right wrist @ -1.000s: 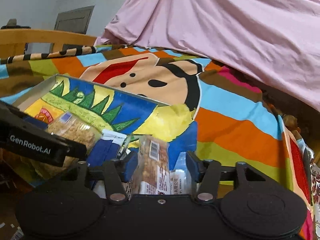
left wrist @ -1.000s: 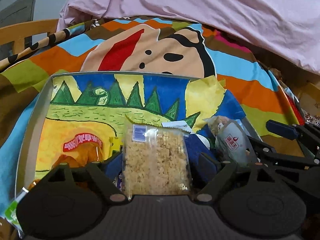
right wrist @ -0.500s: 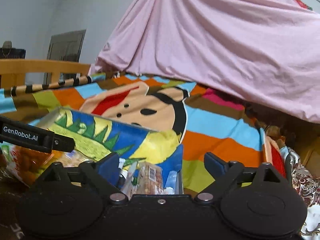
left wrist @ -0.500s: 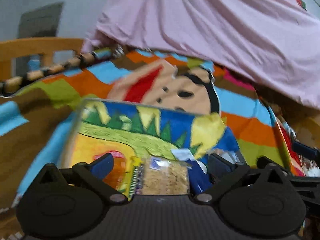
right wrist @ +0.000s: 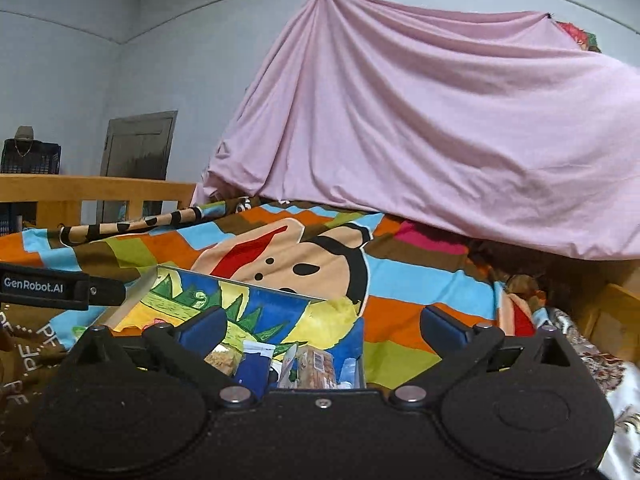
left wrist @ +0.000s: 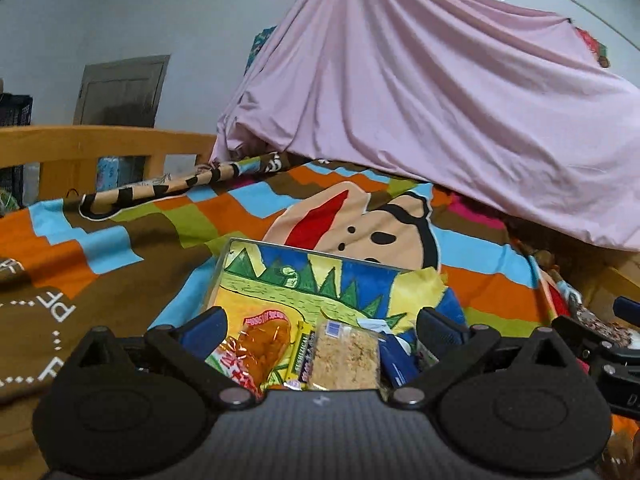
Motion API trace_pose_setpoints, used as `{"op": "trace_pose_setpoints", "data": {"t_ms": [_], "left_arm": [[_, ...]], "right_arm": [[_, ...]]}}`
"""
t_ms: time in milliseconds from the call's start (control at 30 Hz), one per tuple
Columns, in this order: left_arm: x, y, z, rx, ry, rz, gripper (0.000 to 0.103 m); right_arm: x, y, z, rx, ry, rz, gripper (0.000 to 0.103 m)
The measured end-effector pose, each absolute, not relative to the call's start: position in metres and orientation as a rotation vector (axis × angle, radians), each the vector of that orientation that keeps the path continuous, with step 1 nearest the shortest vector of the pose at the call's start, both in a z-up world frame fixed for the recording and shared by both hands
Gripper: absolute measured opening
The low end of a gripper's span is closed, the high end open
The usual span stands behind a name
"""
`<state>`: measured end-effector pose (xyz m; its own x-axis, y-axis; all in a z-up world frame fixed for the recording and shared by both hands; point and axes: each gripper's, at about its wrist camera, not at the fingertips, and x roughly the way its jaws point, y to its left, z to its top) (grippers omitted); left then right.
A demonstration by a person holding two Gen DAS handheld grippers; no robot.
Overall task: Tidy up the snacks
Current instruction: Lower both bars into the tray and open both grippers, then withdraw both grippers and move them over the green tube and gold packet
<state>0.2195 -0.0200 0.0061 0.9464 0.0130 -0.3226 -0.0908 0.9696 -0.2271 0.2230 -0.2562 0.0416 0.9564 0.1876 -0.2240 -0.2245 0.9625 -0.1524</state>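
Note:
A shallow box (left wrist: 236, 268) lined with a colourful drawing lies on the bedspread and holds the snacks. In the left wrist view a clear rice-cracker packet (left wrist: 346, 356), an orange snack bag (left wrist: 260, 344), a yellow bar (left wrist: 302, 360) and a blue packet (left wrist: 394, 364) lie in it. My left gripper (left wrist: 322, 326) hangs open above them, touching nothing. In the right wrist view my right gripper (right wrist: 323, 326) is opening, nothing between its fingers, above a brown bar packet (right wrist: 316, 368) and a blue packet (right wrist: 252, 368) at the right end of the box (right wrist: 240, 286).
A striped cartoon bedspread (left wrist: 120, 240) covers the bed. A pink sheet (left wrist: 420, 120) hangs over the far side. A wooden bed rail (left wrist: 100, 140) runs along the left, with a door (right wrist: 136, 144) behind it. The left gripper's arm (right wrist: 44, 288) crosses the right view's left edge.
Both grippers opened wide and let go of their packets, the rice crackers on the left and the bar on the right. Both then drew back and up from the box.

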Motion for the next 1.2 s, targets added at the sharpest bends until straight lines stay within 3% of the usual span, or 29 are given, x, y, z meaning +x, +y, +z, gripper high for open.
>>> {"op": "trace_pose_setpoints", "data": {"t_ms": [667,1200], "left_arm": [[0.123,-0.020,-0.009,-0.234,0.406,0.036,0.103],[0.098,-0.023,-0.028,-0.177,0.565,0.035,0.103]], "right_arm": [[0.098,-0.260,0.026,-0.224,0.268,0.206,0.102],[0.076,-0.259,0.007,-0.226,0.457,0.190,0.102]]}}
